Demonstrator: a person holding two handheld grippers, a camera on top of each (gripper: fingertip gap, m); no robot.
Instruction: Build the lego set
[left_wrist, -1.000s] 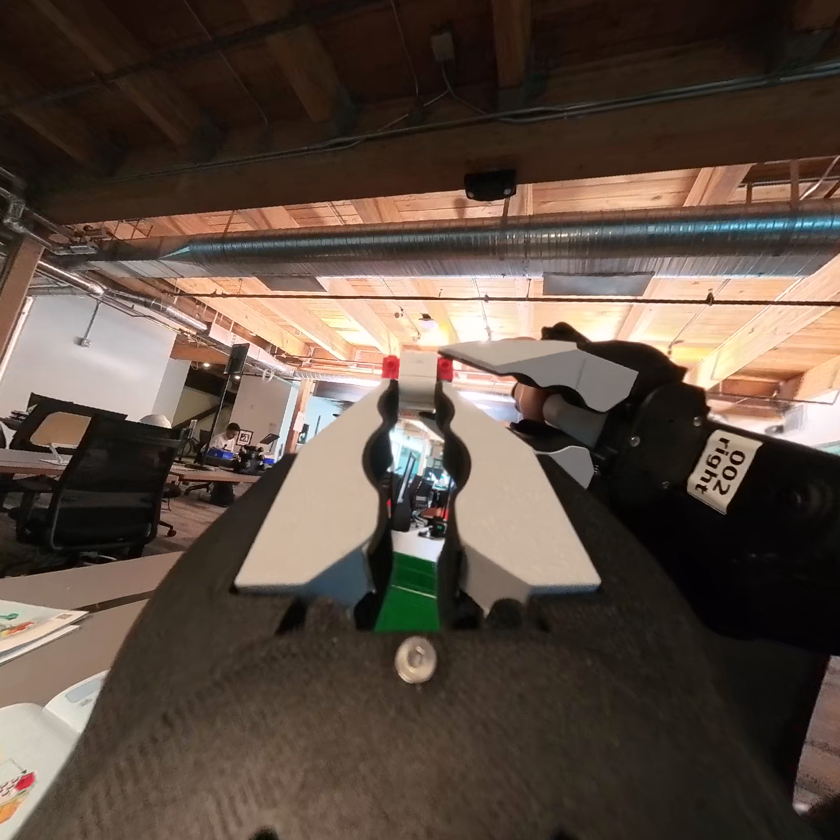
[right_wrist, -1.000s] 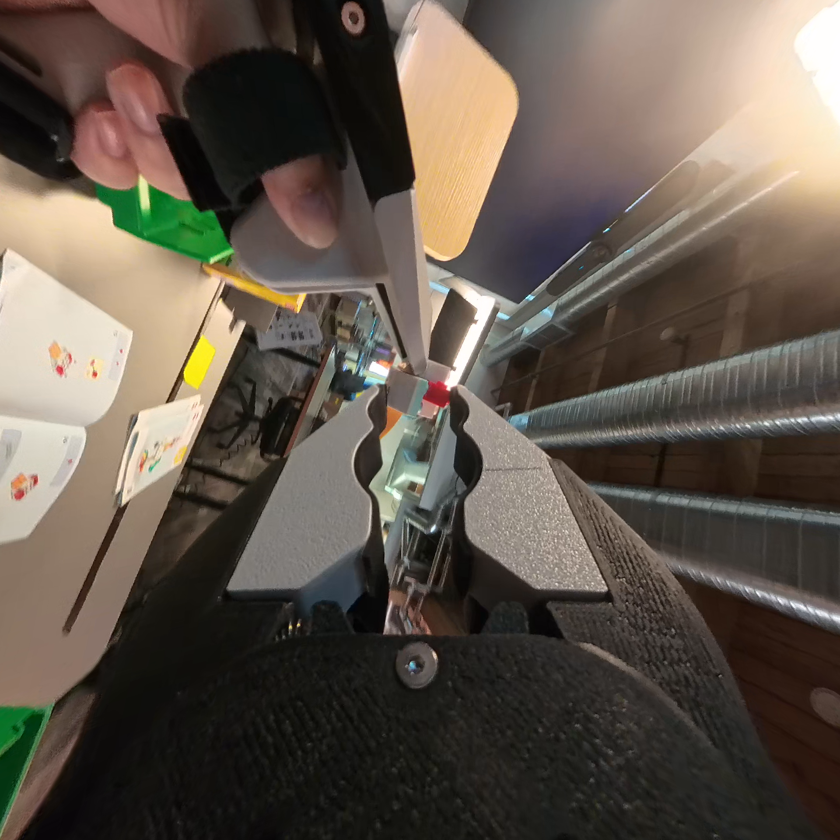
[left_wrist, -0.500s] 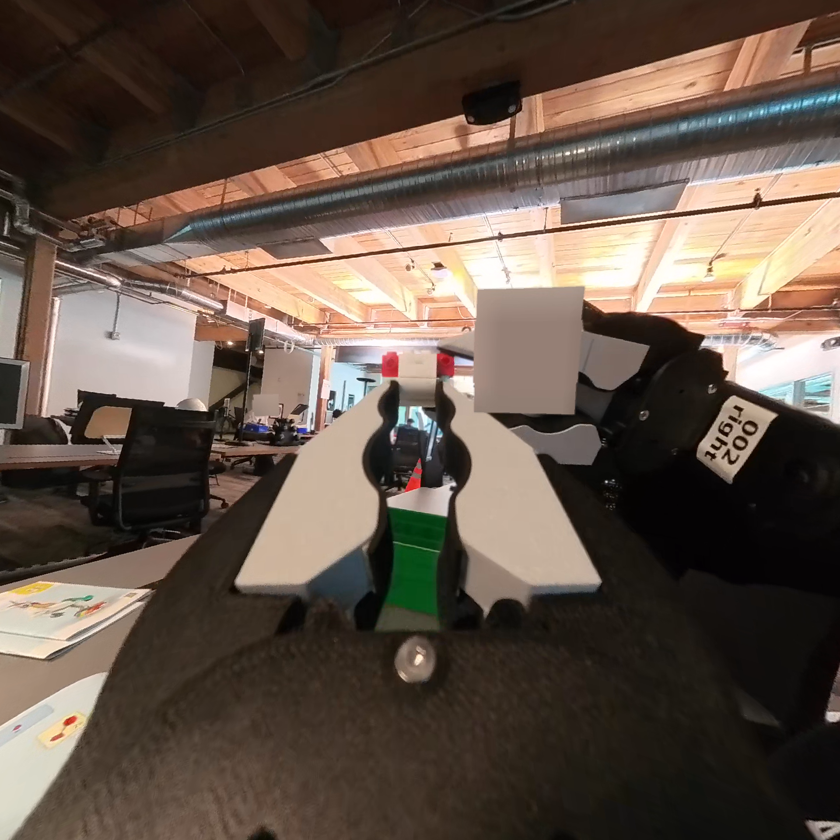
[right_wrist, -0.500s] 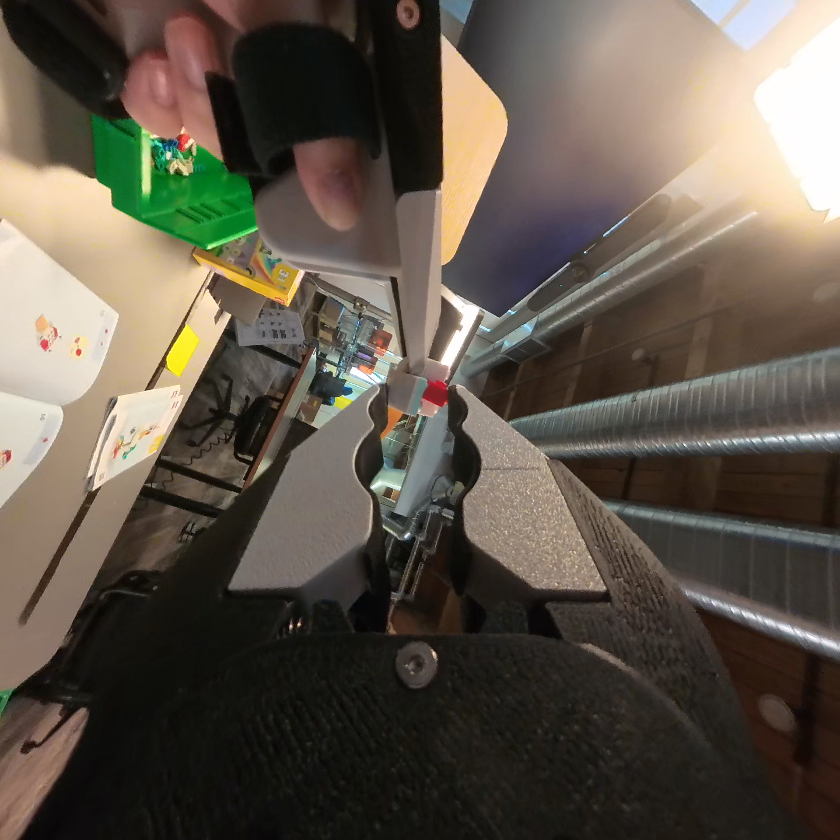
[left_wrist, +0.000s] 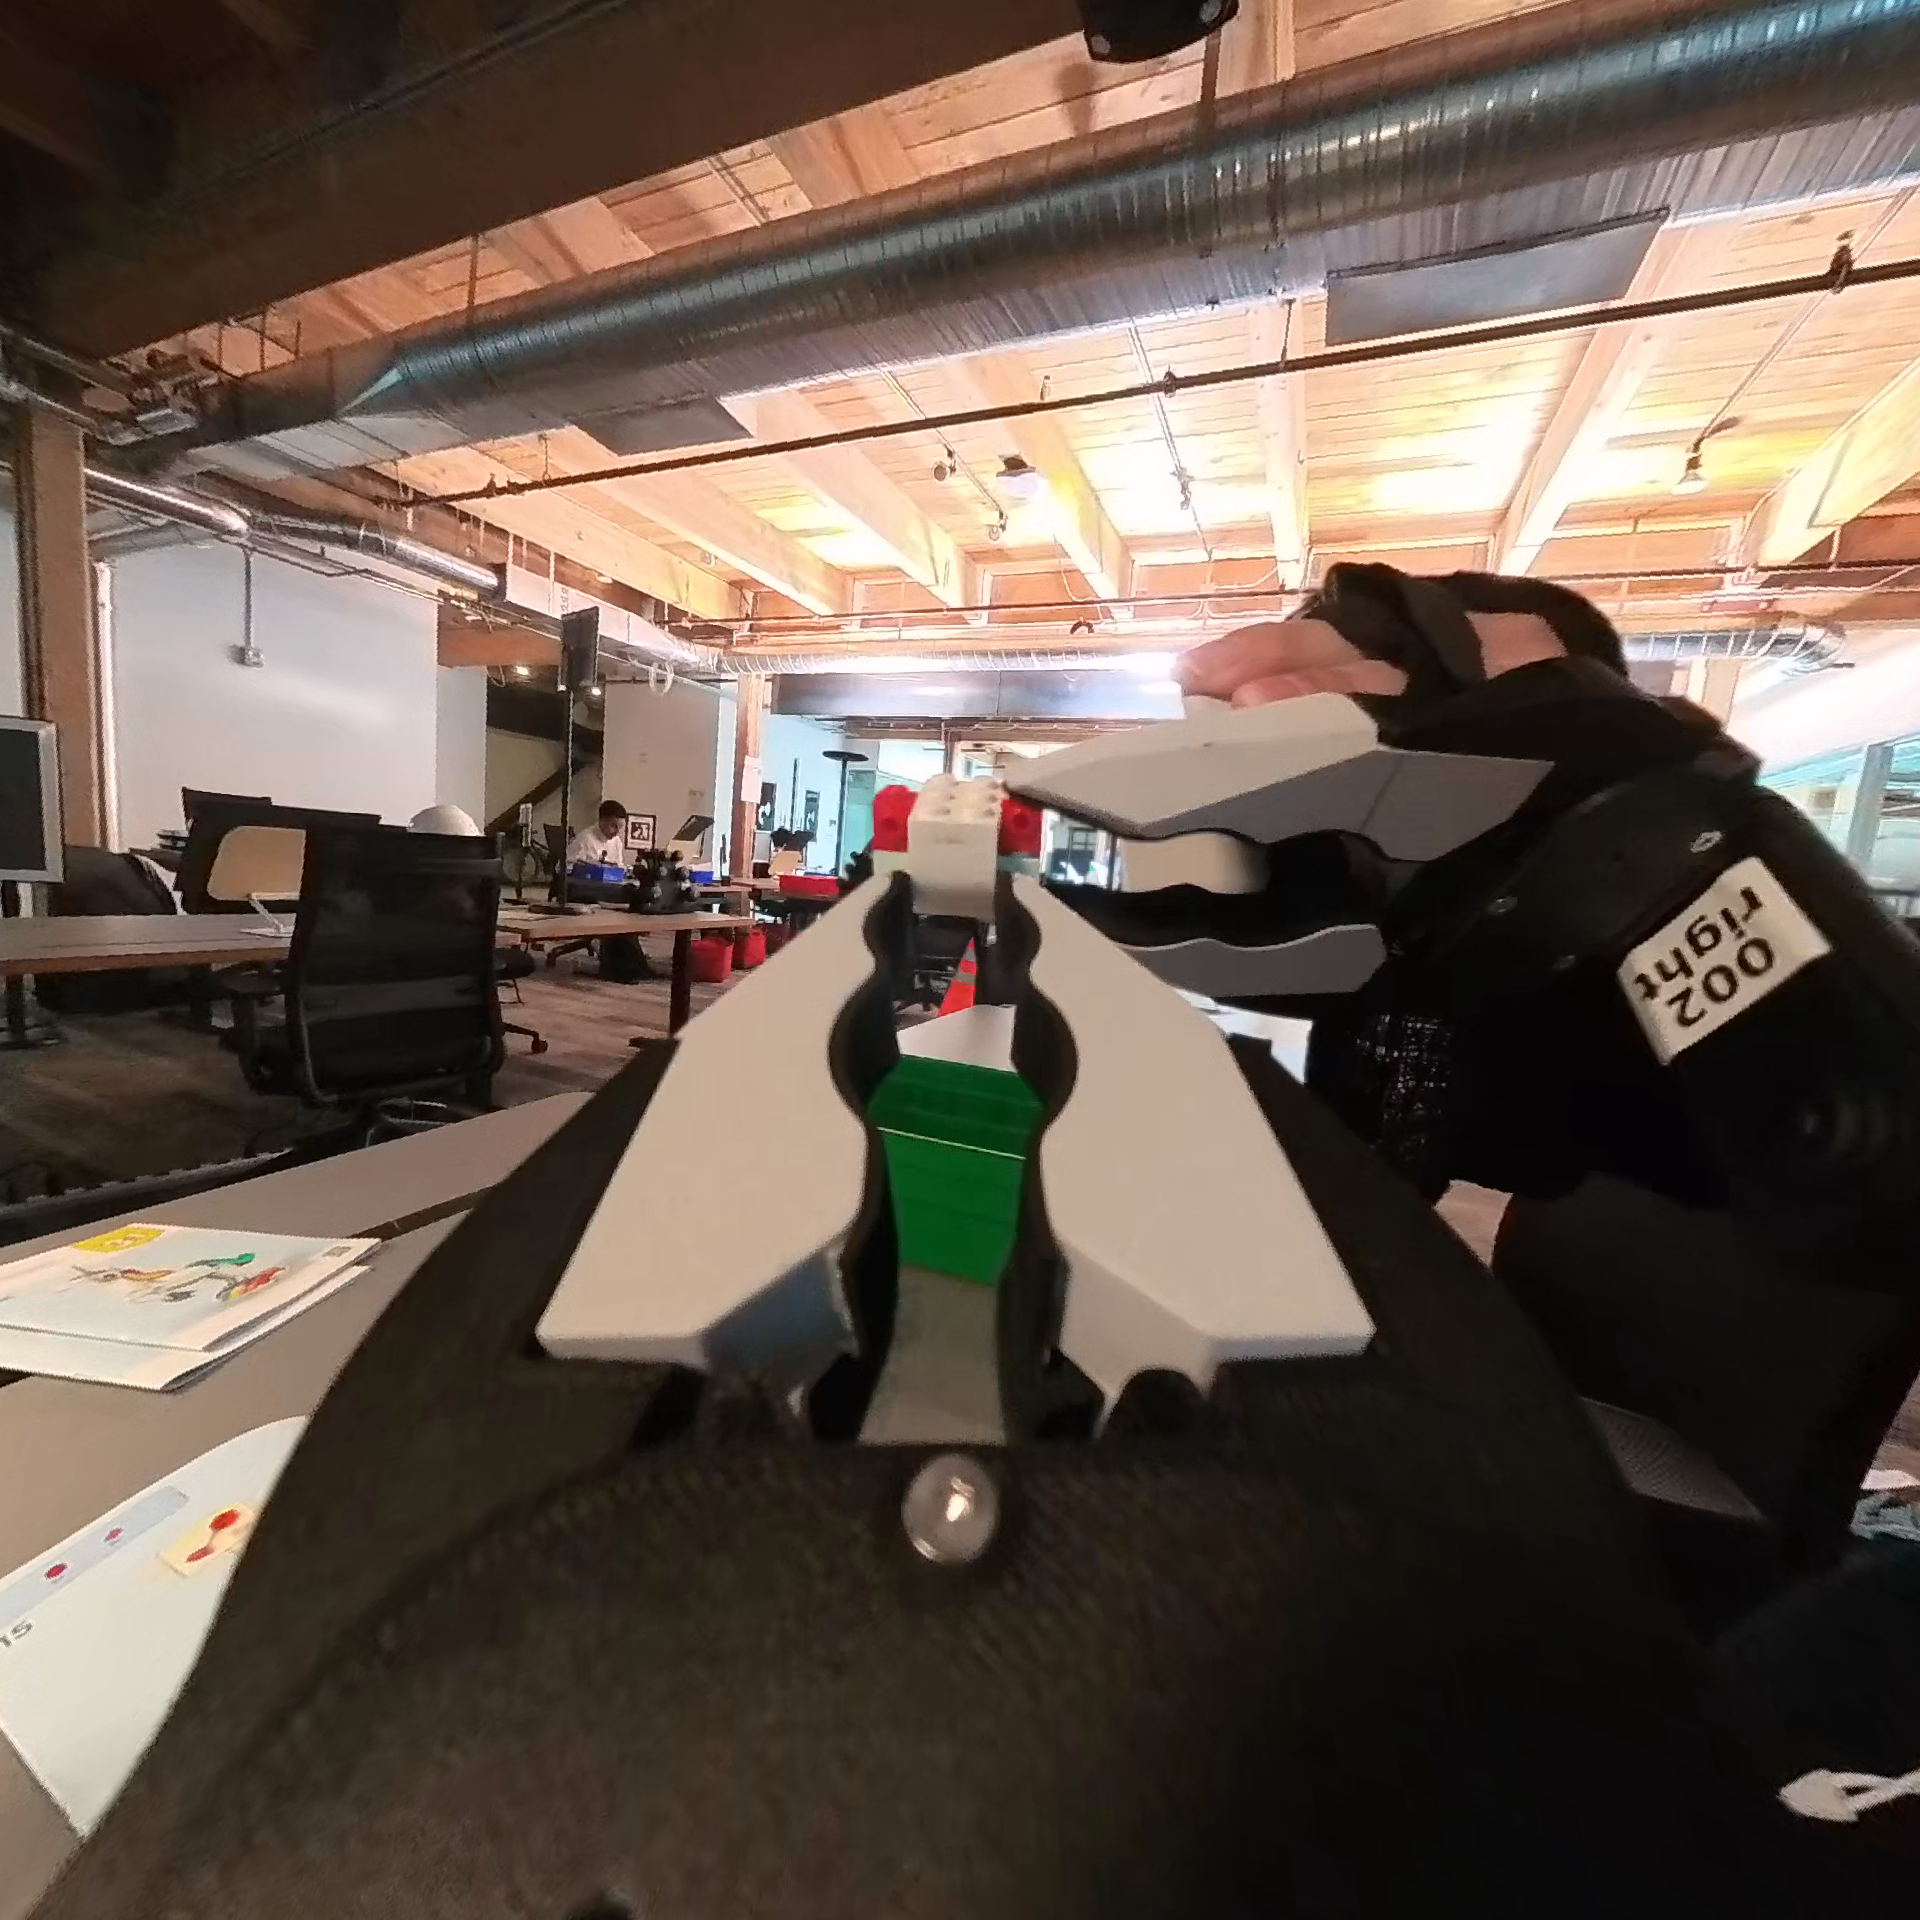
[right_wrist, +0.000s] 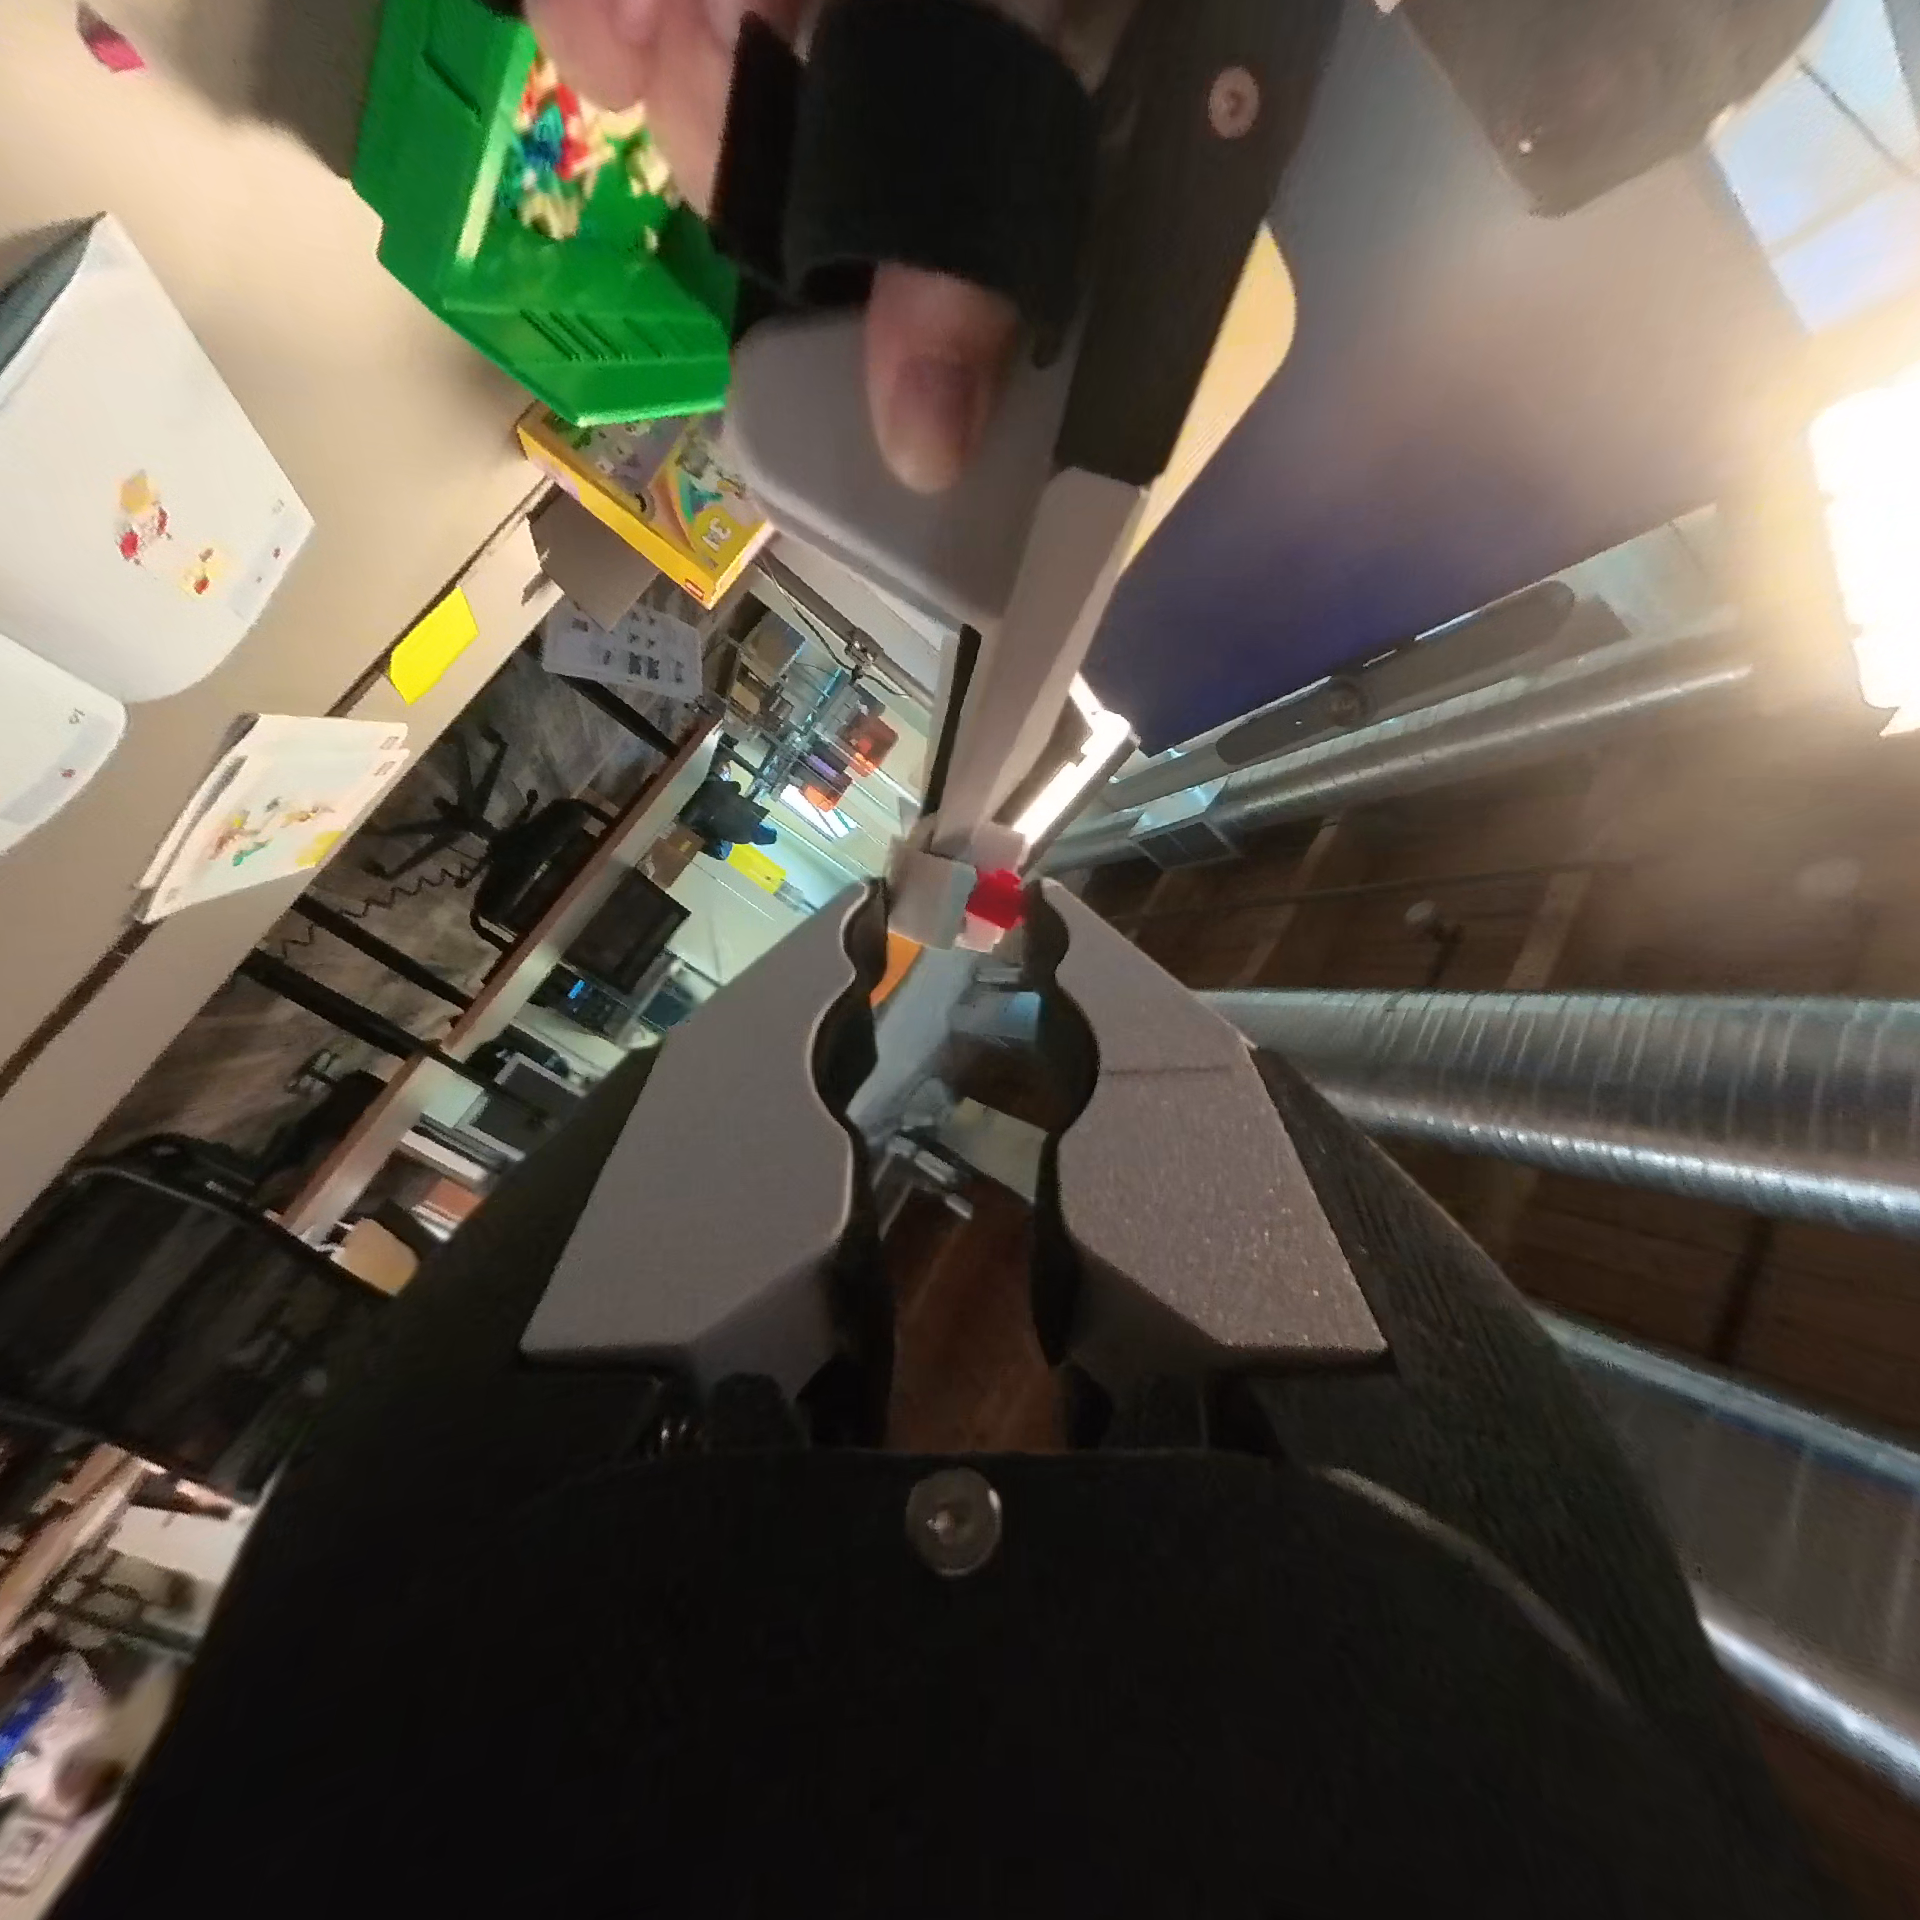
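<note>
The left gripper (left_wrist: 951, 894) is pinching a small lego assembly (left_wrist: 951, 857) between its two fingertips, the jaws closed onto the white block at its middle. The assembly is sitting right at the tips, raised well above the table (left_wrist: 312, 1205). Its core is a white brick with studs showing on top; a red round piece is sticking out on each side of it, and a thin pale strip is showing under the red part on the side nearer the right gripper.

The right gripper (left_wrist: 1023, 847) is coming in from the side of the left one, lying across its line, with the tip of its upper finger touching the red piece on that side of the assembly. In the right wrist view the right gripper (right_wrist: 956, 899) is standing a little apart, the white and red assembly (right_wrist: 961, 899) filling the gap at its tips; whether both of its fingers are pressing on the piece cannot be told. A finger of the left gripper is reaching down to the assembly from above in that view, with a strapped hand (right_wrist: 914, 343) behind it.

Beyond the left gripper's fingers a green bin (left_wrist: 956, 1174) is standing on the table, holding loose coloured pieces. Off to the left gripper's outer side an instruction booklet (left_wrist: 177, 1299) is lying flat.
</note>
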